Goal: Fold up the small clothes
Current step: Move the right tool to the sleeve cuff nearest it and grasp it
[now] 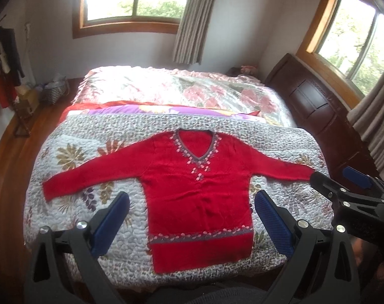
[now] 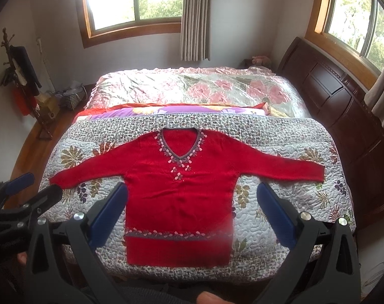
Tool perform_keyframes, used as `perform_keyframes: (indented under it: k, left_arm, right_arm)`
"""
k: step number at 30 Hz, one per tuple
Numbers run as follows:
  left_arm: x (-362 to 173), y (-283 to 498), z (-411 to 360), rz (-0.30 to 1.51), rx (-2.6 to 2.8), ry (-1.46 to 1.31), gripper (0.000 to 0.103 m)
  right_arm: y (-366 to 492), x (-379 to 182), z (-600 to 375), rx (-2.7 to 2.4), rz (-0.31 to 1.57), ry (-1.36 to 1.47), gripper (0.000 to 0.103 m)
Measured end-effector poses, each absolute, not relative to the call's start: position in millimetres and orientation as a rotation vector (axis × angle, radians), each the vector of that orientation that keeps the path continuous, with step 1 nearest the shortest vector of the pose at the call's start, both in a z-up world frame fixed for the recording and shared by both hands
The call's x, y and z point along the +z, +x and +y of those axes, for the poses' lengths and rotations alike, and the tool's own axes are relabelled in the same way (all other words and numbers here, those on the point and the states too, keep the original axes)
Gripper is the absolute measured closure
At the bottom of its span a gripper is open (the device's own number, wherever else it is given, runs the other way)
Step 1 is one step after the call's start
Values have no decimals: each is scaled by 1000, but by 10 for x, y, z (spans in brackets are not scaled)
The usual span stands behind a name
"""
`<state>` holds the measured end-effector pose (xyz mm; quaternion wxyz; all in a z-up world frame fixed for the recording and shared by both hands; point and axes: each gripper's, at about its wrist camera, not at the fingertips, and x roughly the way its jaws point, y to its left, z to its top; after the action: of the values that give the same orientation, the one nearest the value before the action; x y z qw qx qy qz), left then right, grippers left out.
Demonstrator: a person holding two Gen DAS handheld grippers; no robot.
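Left wrist view: lying flat and face up on the quilt (image 1: 65, 167) at the near end of the bed (image 1: 166, 88), a red sweater (image 1: 192, 190). Pointing its V-neck toward the quilt's far edge and its hem toward the near edge; running near-to-far along the body, with both sleeves stretching sideways toward the left and right edges. Reaching almost to the right edge with one cuff, stopping a little short of the left edge with the other. Hem sitting near the near edge, neck just touching the patterned border at the far edge. Showing bare quilt under both sleeves, beside the body.

Hovering above the near edge, the left gripper (image 1: 192, 217), jaws standing wide apart and holding nothing, blue pads (image 1: 111, 225) framing the sweater's lower body.

Right wrist view: right gripper (image 2: 192, 215) likewise gaping wide and empty over the near edge. Standing past the right edge, a dark headboard (image 2: 331, 93).
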<state>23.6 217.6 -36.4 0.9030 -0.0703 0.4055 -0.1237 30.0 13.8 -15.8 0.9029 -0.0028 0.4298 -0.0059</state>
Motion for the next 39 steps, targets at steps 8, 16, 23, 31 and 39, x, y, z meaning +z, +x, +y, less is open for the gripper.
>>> perform_keyframes:
  k: [8, 16, 23, 31, 39]
  left_arm:
    - [-617, 742, 1791, 879, -345, 19, 4]
    - [-800, 1031, 1177, 896, -462, -44, 4]
    - [-1168, 1296, 735, 1027, -352, -136, 4]
    - [-1393, 1409, 469, 1142, -231, -179, 4]
    - [-1436, 1430, 168, 1173, -188, -171, 4]
  right_arm:
    - [572, -850, -877, -181, 966, 170, 3]
    - [738, -1794, -2725, -263, 1021, 542, 48]
    - [932, -2673, -4446, -304, 951, 913, 45]
    - [1111, -3779, -5925, -377, 826, 1333, 49]
    - [1220, -4259, -6331, -422, 830, 1440, 49]
